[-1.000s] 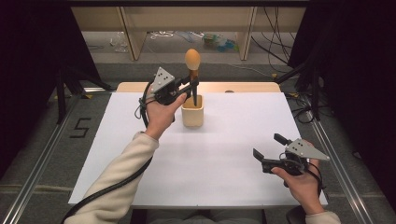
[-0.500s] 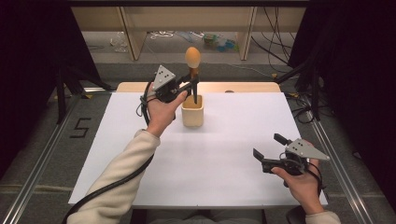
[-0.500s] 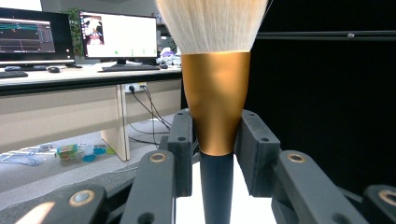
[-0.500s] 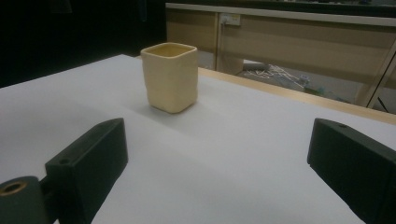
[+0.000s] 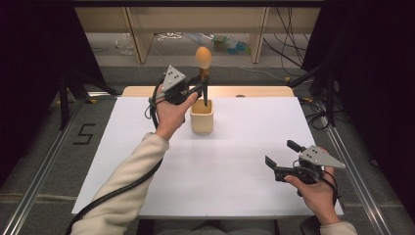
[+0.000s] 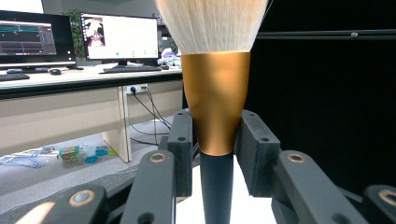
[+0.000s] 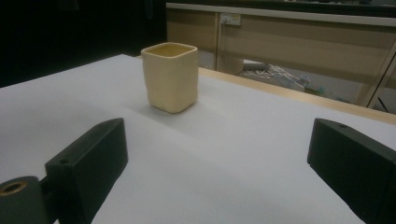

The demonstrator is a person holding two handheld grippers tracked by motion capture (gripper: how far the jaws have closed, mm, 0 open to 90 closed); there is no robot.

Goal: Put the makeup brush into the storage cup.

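A makeup brush with pale bristles [image 5: 203, 56] [image 6: 212, 23], a gold ferrule [image 6: 215, 107] and a dark handle [image 5: 206, 93] stands upright. My left gripper [image 5: 200, 85] [image 6: 215, 140] is shut on it at the base of the ferrule, pads [image 6: 182, 140] pressing both sides. The handle's lower end hangs at the mouth of a cream square cup [image 5: 201, 117] [image 7: 170, 77] on the white table [image 5: 235, 161]; I cannot tell whether it is inside. My right gripper [image 5: 279, 152] [image 7: 215, 154] rests open at the front right with nothing between its fingers, facing the cup.
A wooden strip [image 5: 254, 91] edges the table's far side. Beyond it stand wooden shelf legs [image 5: 137, 44] and loose cables on the floor. Black stands flank the table. Desks with lit monitors [image 6: 119, 37] appear in the left gripper view.
The left gripper has edged slightly upward with the brush. The right gripper has stayed where it was.
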